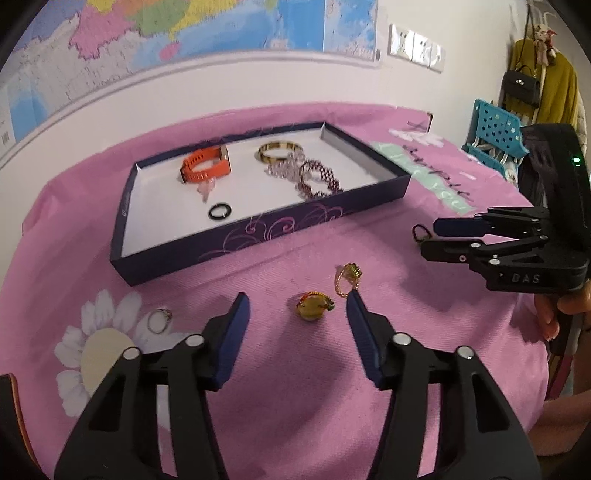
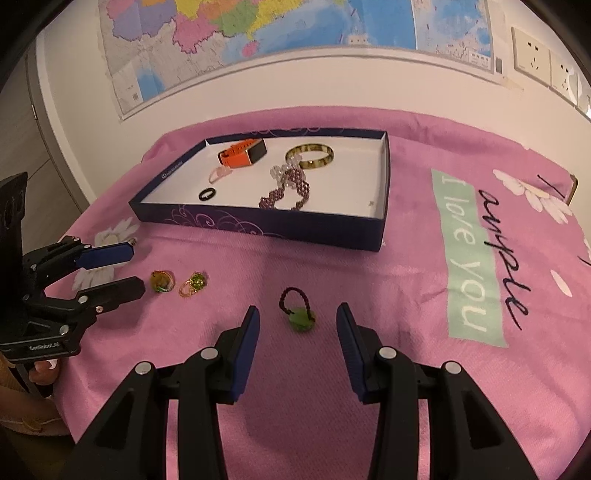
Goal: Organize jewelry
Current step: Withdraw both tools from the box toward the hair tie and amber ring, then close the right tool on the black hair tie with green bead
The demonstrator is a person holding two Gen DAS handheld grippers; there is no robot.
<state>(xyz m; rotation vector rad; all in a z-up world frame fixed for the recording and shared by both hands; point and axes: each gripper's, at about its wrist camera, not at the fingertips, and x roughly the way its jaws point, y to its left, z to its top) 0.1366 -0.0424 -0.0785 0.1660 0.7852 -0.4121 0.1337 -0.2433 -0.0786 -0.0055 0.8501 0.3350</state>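
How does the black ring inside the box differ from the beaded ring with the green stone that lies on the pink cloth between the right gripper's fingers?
The black ring is a plain, smooth, solid band; the beaded ring is a loop of small dark beads with a green stone. The black ring lies on the white floor of the box; the beaded ring lies outside it, on the pink cloth. The black ring looks smaller in the right wrist view, though it is farther away. Nothing grips either ring.

A large colored wall map (image 2: 258, 33) hung on the white wall (image 1: 229, 88) behind the table, which was draped in a pink floral cloth (image 2: 424, 229). White wall sockets (image 2: 532, 55) sat to the map's right. Farther right of the map, a mustard coat (image 1: 557, 92) and black handbag (image 1: 521, 86) hung above a turquoise perforated rack (image 1: 495, 129).
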